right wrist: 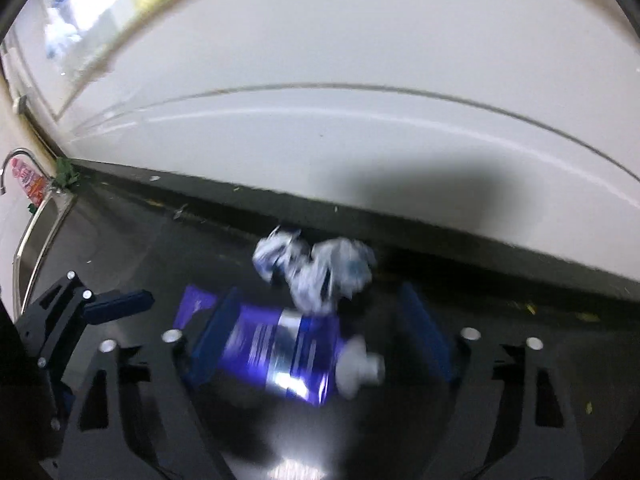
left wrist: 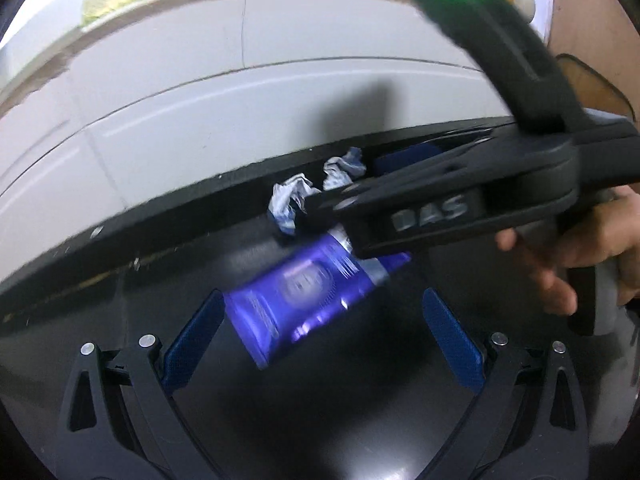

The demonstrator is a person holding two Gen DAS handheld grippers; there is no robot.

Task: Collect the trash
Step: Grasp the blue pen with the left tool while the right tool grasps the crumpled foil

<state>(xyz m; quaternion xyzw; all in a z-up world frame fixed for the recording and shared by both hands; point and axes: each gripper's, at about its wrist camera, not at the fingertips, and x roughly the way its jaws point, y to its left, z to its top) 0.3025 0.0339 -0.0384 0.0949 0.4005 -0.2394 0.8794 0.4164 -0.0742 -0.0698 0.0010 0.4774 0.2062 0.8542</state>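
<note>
The purple tube lies flat on the black worktop, cap end toward the right gripper's side, just in front of two crumpled white-and-blue wrappers near the white wall. The right gripper hangs over the tube with its jaws apart, the tube between the blue pads but not pinched; the left gripper also stands with jaws apart, the tube's flat end between them and nothing held.

To do this pick well, I judge only one gripper should take the tube: bring the right one down square over the tube's body, behind the cap, pads on its long sides, and close firmly before lifting. The left would do better on the wrappers, which sit touching the tube's far end and could be dragged along.

The right gripper's body carries raised letters that seem to read "DAS"; blur leaves the tube's print unreadable.
</note>
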